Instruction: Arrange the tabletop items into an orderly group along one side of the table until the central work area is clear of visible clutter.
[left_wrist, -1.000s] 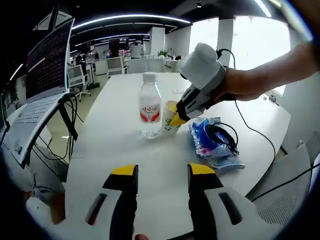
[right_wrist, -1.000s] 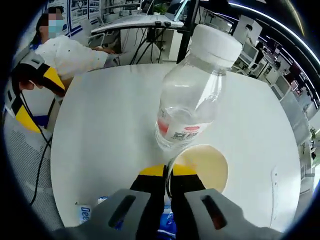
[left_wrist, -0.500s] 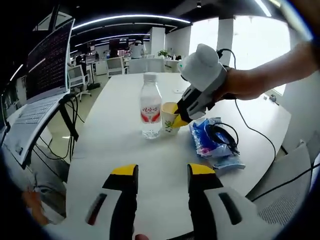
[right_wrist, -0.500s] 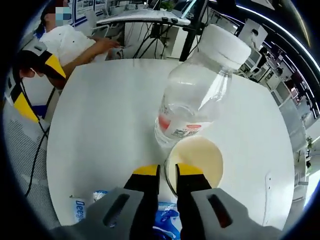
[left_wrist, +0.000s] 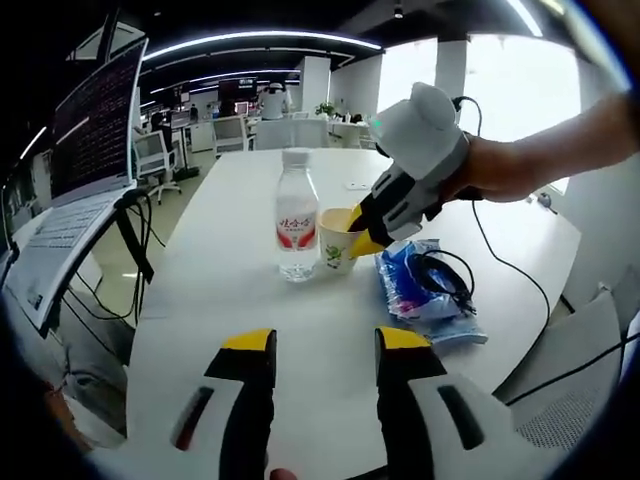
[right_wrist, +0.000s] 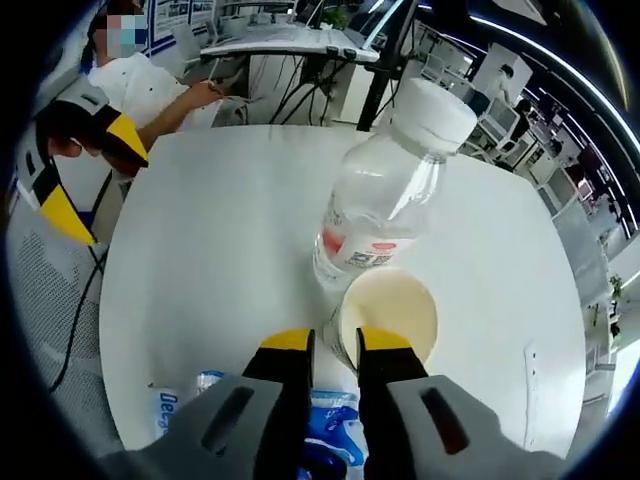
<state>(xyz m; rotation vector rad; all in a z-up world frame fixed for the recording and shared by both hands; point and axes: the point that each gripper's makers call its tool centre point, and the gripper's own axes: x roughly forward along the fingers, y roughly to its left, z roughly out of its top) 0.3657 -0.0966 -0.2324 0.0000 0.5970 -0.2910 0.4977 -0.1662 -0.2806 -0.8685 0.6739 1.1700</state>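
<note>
- An open laptop (left_wrist: 85, 170) stands on a raised stand at the far left, off the white surface (left_wrist: 240, 300).
- The left claw (left_wrist: 325, 345) hangs low over the near part of the surface, its yellow-tipped jaws spread with nothing between them.
- A clear plastic water bottle with a white cap and red label (left_wrist: 296, 215) stands upright near the middle of the surface.
- Just beside it, on its right, sits a pale paper cup (left_wrist: 338, 240), upright and open-mouthed, close enough that I cannot tell whether they touch.
- The right claw (right_wrist: 333, 345) has its jaws slightly parted, straddling the near rim of the cup; one jaw is outside, the other over the mouth.
- A crumpled blue plastic packet (left_wrist: 420, 290) lies right of the cup with a black cable (left_wrist: 445, 275) coiled on it.
</note>
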